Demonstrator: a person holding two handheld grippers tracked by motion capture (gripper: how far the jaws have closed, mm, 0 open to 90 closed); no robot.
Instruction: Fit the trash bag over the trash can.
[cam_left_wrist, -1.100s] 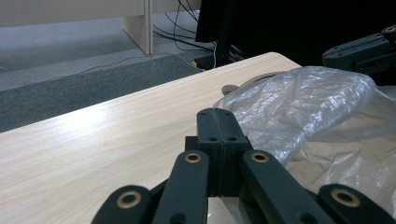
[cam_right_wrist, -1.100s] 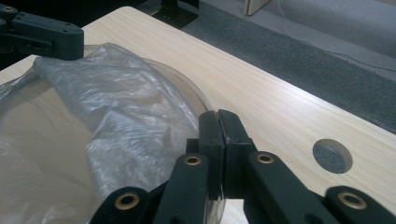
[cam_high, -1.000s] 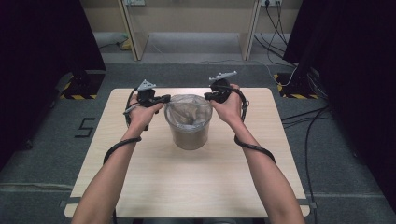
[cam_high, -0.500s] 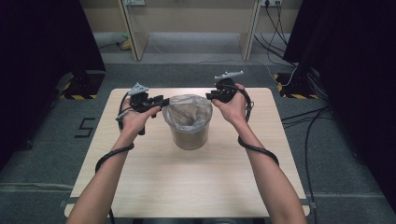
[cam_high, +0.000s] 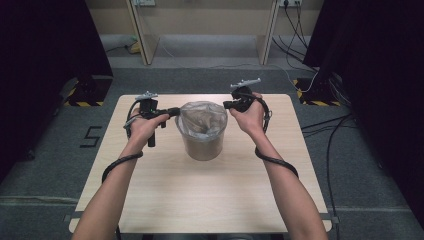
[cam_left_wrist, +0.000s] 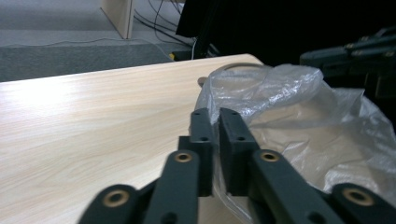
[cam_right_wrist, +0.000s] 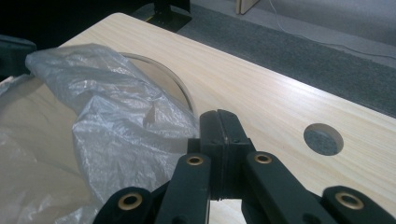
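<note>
I've got the bin sitting mid-desk, toward the far edge, and its clear plastic liner bag is bunched up over the rim, so I'm working it from both sides at once to spread the mouth evenly. My left tool is at the bag's left edge; in the left gripper view the jaws stand nearly together with only a thin slit between them, and a fold of the bag seems to run down into that slit, so I judge it pinched there. My right tool is at the opposite edge; in the right gripper view the jaws are pressed flat together, the crumpled film lies just beside them, and I cannot tell whether any film is caught. Holding opposite edges keeps the liner taut over the rim rather than slumping inside.
</note>
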